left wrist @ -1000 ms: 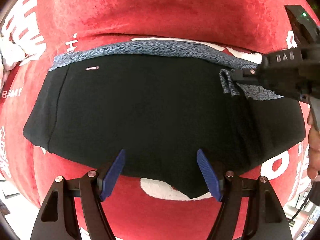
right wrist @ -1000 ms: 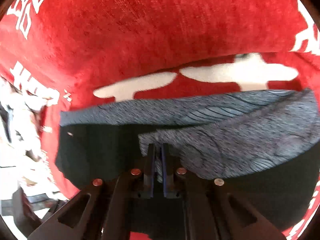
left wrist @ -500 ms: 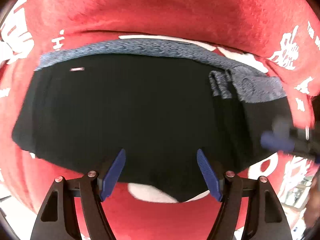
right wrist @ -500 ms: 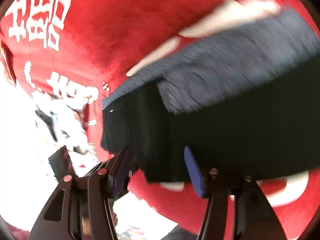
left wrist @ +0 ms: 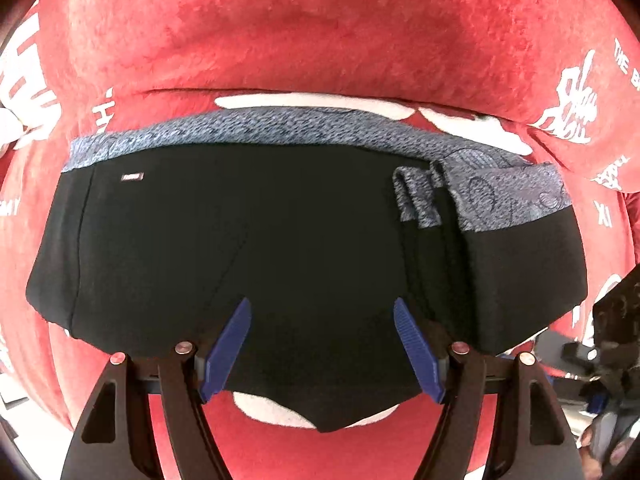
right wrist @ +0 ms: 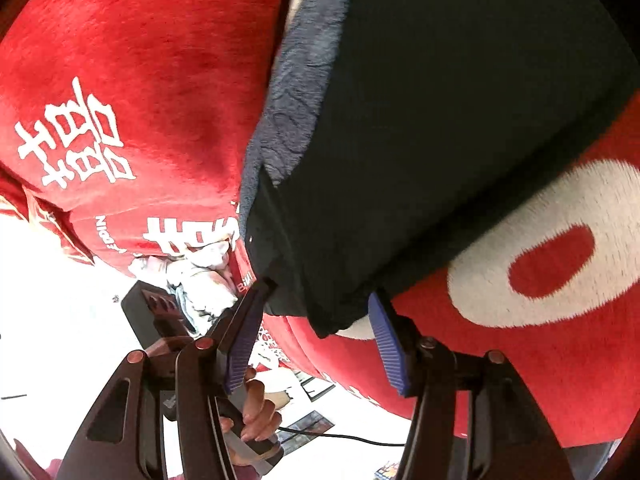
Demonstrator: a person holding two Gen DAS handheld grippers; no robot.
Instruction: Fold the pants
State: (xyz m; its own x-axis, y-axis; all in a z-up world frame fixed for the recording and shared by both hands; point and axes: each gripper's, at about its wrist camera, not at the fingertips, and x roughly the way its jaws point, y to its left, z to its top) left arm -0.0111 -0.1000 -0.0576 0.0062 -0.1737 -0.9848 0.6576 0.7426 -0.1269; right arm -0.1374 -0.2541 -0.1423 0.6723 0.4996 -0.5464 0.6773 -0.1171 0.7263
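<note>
Two hand-held grippers, both spread and holding nothing: left hand-held gripper above the black fabric pants with grey patterned waistband, lying part-folded on red plush blanket; right hand-held gripper at their corner.

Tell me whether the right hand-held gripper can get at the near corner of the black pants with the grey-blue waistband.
Probably yes. The right hand-held gripper is open, and the corner of the black pants with the grey-blue waistband lies just ahead between its blue pads, with nothing in between.
</note>
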